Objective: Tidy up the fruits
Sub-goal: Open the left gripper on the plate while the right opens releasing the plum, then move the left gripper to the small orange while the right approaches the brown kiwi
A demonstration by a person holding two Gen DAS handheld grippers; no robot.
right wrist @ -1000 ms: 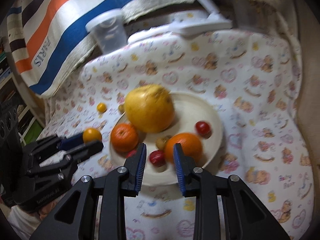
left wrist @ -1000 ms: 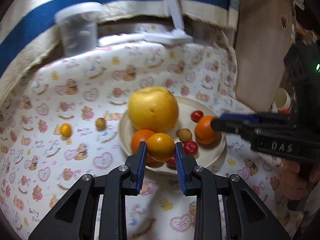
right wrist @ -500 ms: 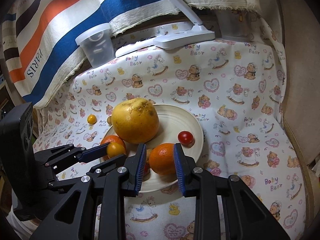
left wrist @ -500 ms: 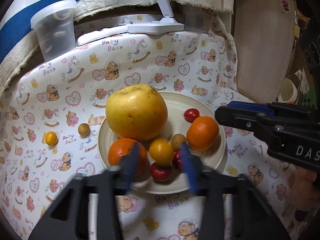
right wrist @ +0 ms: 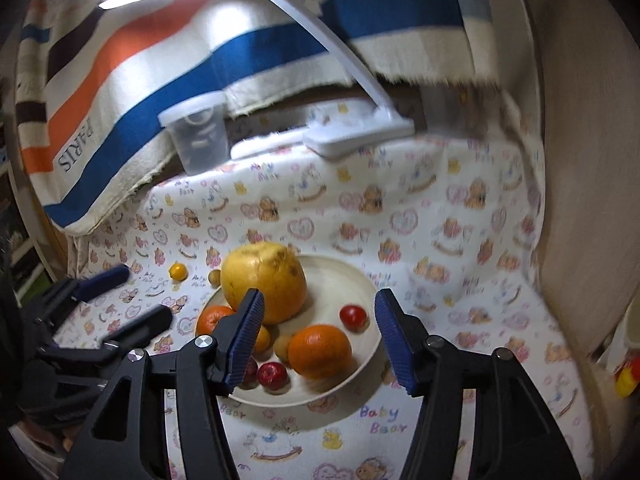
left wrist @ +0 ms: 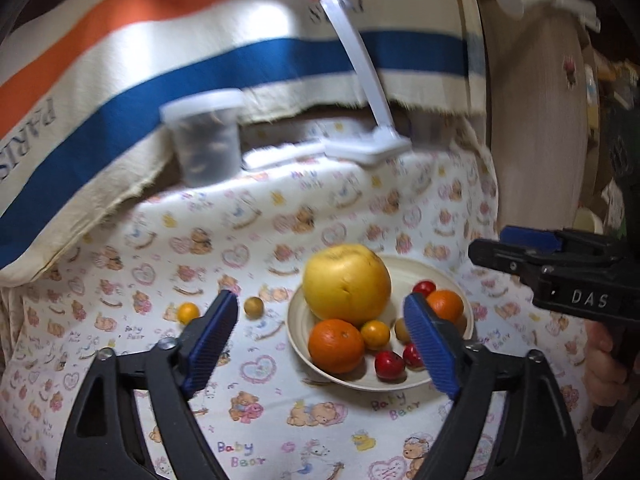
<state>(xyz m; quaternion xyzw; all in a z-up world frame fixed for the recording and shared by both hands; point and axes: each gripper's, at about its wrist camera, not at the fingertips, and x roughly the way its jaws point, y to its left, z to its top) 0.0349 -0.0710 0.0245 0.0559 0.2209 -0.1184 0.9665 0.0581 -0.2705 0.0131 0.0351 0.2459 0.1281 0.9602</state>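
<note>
The cream plate [left wrist: 298,330] sits on the bench's teddy-bear cloth [left wrist: 280,216], carrying a large yellow pomelo [left wrist: 346,282], two oranges, a small yellow citrus [left wrist: 375,334], a brownish fruit and red cherry tomatoes.

The left gripper [left wrist: 324,340] has its blue-padded fingers [left wrist: 210,338] opening wide with nothing held; the plate's near oranges merely show behind the gap. Only the left wrist view shows the person's hand [left wrist: 604,364] gripping the right gripper's handle, at the right edge.

The right gripper [right wrist: 320,338] is likewise opening and empty, above the orange [right wrist: 320,350] on the plate. Only the right wrist view shows the lit head of the white desk lamp [right wrist: 356,136].

Both views show a small yellow fruit [right wrist: 178,271] and a brownish one [left wrist: 253,306] lying off the plate on the cloth, and a lidded clear tub [right wrist: 196,136] by the striped towel [right wrist: 132,80].
</note>
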